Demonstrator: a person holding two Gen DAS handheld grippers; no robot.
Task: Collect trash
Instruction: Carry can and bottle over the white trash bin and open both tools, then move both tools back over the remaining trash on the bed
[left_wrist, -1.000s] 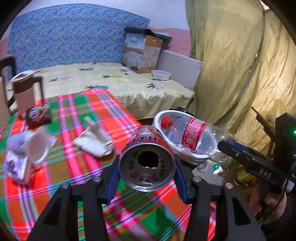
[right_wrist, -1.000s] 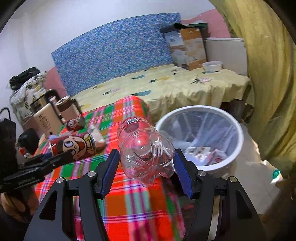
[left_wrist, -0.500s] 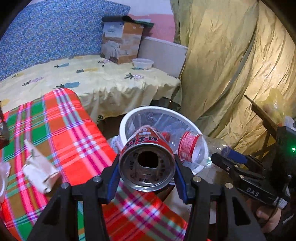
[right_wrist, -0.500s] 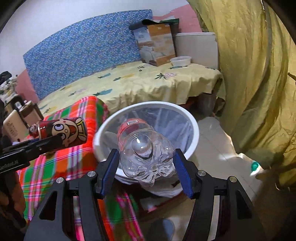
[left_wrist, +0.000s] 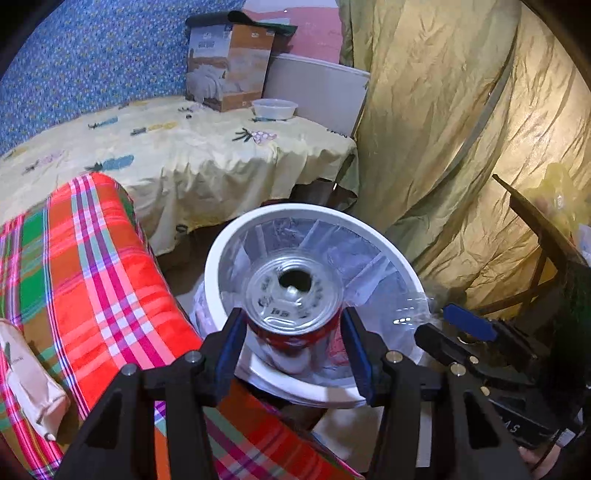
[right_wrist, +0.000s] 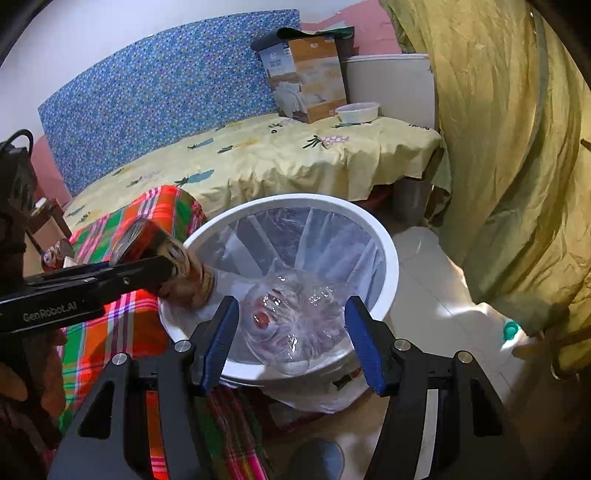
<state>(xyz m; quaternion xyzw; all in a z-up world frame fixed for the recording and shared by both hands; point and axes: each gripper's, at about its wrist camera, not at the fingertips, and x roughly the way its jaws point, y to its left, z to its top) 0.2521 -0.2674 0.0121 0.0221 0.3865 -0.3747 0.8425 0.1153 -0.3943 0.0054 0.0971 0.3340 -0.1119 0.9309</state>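
Note:
A white round trash bin (left_wrist: 218, 258) lined with a clear bag stands on the floor beside the plaid-covered table; it also shows in the right wrist view (right_wrist: 391, 266). My left gripper (left_wrist: 293, 343) is open over the bin, and the red can (left_wrist: 293, 295) is loose between its spread fingers, tipping down into the bin. My right gripper (right_wrist: 291, 332) is open too, and the clear plastic bottle (right_wrist: 291, 325) with its red cap is dropping between the fingers into the bin. The can (right_wrist: 166, 254) and left gripper show at the left of the right wrist view.
The red and green plaid table (left_wrist: 92, 277) holds a crumpled white wrapper (left_wrist: 29, 384) at its left. A bed with a yellow sheet (left_wrist: 184, 155) lies behind, with a cardboard box (left_wrist: 229, 74) and a white bowl (left_wrist: 275, 109). A yellow curtain (left_wrist: 461, 129) hangs at the right.
Both grippers moved further over the bin and tilted down. Both have opened: the can and the bottle were gripped before and now fall loose into the bin.

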